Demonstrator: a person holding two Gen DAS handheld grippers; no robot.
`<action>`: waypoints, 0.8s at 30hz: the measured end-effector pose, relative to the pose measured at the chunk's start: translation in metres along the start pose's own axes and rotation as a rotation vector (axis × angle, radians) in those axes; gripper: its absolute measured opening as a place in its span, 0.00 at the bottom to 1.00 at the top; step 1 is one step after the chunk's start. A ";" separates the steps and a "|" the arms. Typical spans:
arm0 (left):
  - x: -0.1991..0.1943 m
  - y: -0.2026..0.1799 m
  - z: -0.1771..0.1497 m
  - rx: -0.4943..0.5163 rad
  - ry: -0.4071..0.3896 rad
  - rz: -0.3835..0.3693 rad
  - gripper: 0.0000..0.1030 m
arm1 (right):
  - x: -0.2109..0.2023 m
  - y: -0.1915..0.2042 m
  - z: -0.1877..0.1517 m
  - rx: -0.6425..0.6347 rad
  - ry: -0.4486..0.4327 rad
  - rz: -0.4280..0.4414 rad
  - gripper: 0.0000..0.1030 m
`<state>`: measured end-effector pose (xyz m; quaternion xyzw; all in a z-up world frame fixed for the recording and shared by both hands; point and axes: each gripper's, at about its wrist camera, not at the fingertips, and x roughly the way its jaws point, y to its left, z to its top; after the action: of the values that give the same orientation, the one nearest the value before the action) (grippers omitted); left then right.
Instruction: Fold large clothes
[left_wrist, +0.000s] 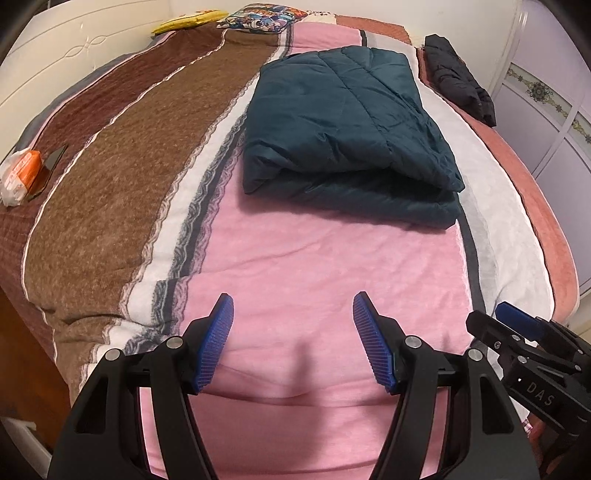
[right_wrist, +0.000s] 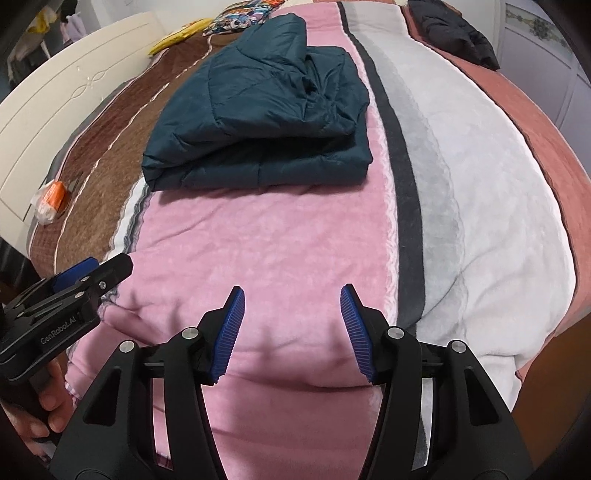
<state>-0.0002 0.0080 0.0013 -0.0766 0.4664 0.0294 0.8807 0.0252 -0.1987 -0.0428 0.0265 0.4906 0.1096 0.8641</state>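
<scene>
Folded teal jacket (right_wrist: 258, 110) lies on blanket (right_wrist: 258, 240) (pink stripe).

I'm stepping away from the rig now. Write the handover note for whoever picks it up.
Left tool: open, empty, over the pink blanket.
Right tool: open, empty, beside it over the same blanket.
Teal padded jacket: folded into a bundle on the bed, ahead of both tools, untouched.
Black garment: lying at the bed's far right edge, looks unfolded.
Done: teal jacket appears folded.
Left: probably the black garment; tidy the teal bundle if needed.
</scene>
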 end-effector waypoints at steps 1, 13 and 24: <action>0.000 0.000 0.000 0.000 0.000 0.001 0.63 | -0.001 0.001 0.000 -0.001 -0.003 -0.008 0.53; -0.002 0.003 -0.003 0.000 -0.003 0.009 0.63 | -0.001 0.005 -0.001 -0.021 -0.013 -0.004 0.53; 0.000 0.000 -0.005 0.003 0.006 0.016 0.63 | 0.001 0.003 -0.003 -0.016 -0.007 0.016 0.53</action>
<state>-0.0040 0.0076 -0.0013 -0.0715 0.4698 0.0353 0.8792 0.0230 -0.1954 -0.0448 0.0239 0.4866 0.1201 0.8650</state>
